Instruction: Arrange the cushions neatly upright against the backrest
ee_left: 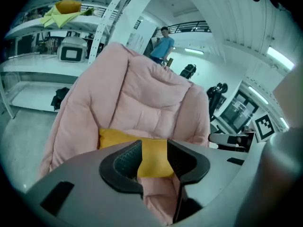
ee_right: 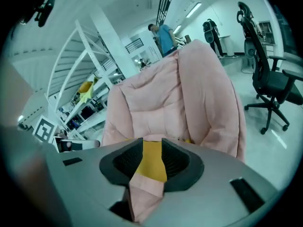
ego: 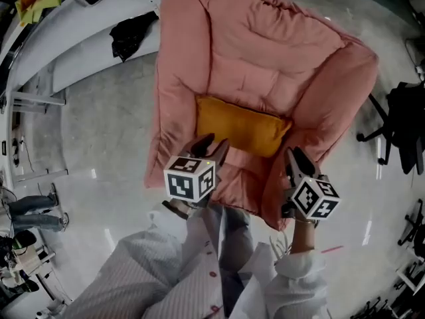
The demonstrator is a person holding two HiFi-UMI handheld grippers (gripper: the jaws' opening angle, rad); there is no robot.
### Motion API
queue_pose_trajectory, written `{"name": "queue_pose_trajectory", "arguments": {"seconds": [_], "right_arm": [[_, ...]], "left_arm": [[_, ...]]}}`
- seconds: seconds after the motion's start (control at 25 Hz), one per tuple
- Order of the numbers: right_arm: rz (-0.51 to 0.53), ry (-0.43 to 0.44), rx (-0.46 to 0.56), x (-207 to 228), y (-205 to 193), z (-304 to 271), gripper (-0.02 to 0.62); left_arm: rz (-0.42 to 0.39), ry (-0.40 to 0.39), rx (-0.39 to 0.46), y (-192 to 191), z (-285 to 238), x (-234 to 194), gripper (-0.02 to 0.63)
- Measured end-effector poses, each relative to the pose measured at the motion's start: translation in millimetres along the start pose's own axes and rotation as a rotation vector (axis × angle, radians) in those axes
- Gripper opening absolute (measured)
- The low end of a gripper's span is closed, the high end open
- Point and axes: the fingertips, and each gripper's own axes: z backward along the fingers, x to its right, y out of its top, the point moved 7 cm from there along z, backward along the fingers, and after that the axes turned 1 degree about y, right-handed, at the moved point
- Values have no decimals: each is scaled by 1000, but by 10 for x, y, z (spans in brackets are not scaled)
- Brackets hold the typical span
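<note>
- Pink padded armchair [ego: 182,78] fills the head view, its backrest [ego: 265,45] towards the top of the picture. One yellow cushion [ego: 242,126] sits across the seat at the foot of the backrest, touching it; whether it stands straight or leans I cannot tell.
- Head view also shows the left gripper [ego: 211,147] over the seat's front edge, just short of the cushion, and the right gripper [ego: 297,163] over the front of the chair's right arm [ego: 332,105]. Striped sleeves [ego: 153,271] show below, a black office chair [ego: 398,131] stands at the right, and a black bag [ego: 133,35] lies on a white shelf [ego: 73,52].
- Left gripper view: the jaws stand apart with a moderate gap and clamp nothing. The cushion shows beyond them in the gap, with pink seat below. A person in blue [ee_left: 163,44] stands far behind the armchair.
- Right gripper view: the jaws are likewise parted, a little narrower, with nothing between the pads. Yellow cushion and pink fabric show through the gap, further off.
</note>
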Motion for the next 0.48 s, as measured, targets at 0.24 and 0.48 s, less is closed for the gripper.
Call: {"name": "queue_pose_trajectory", "arguments": {"seconds": [0.24,0.48], "right_arm": [[39,94,93,-356,437,680,84],[145,168,219,-861,910,1323,83]], "left_arm": [[12,-93,121,432,465,670,169],[-77,-232,212,880,1042,1292,158]]}}
